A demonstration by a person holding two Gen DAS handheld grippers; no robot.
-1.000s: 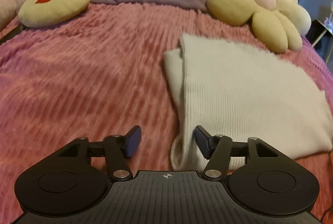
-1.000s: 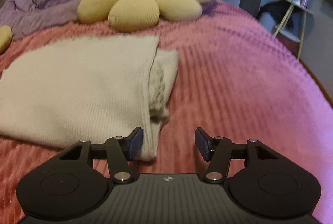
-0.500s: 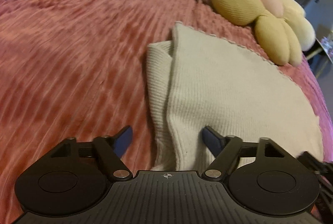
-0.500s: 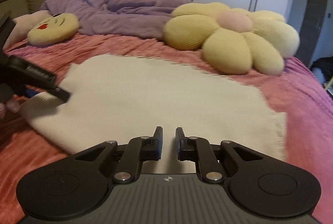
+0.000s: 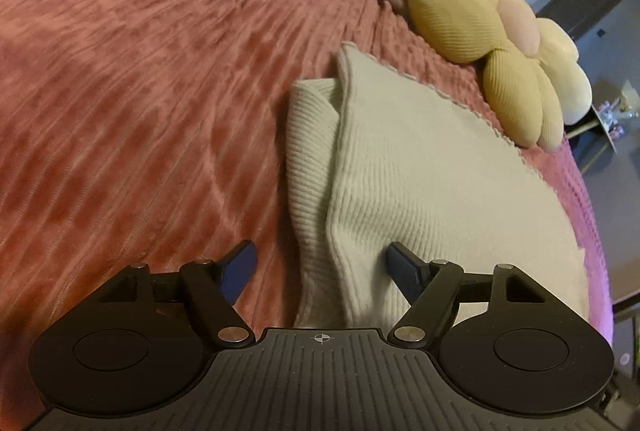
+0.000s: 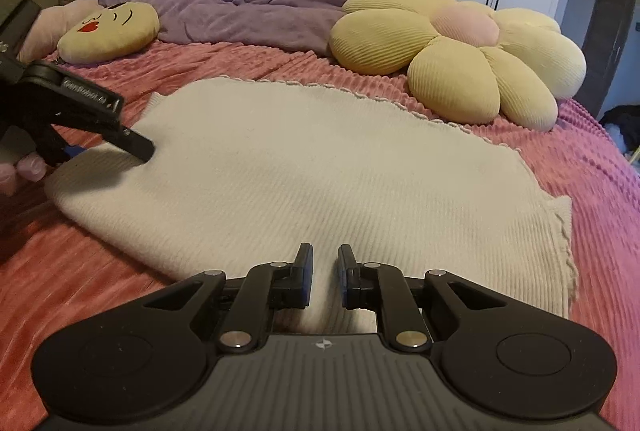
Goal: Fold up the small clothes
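Left gripper (image 5: 320, 267) jaws opening, straddling cream knit sweater's (image 6: 320, 167) folded edge; right gripper (image 6: 323, 273) jaws nearly together, gripping nothing, over sweater's near hem.

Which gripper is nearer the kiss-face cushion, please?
Left: the left gripper, jaws opening around the cream garment's end, sits toward the kiss-face cushion; the right gripper sits at the garment's near edge.

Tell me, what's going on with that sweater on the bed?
A person is folding clothes with a hand-held gripper in each hand. A cream knit garment lies partly folded on the pink bedspread. The left gripper is at one end, its fingers opening, with the garment's folded edge between them but not pinched. The right gripper is at the garment's near edge, fingers nearly together; whether they pinch cloth is unclear.
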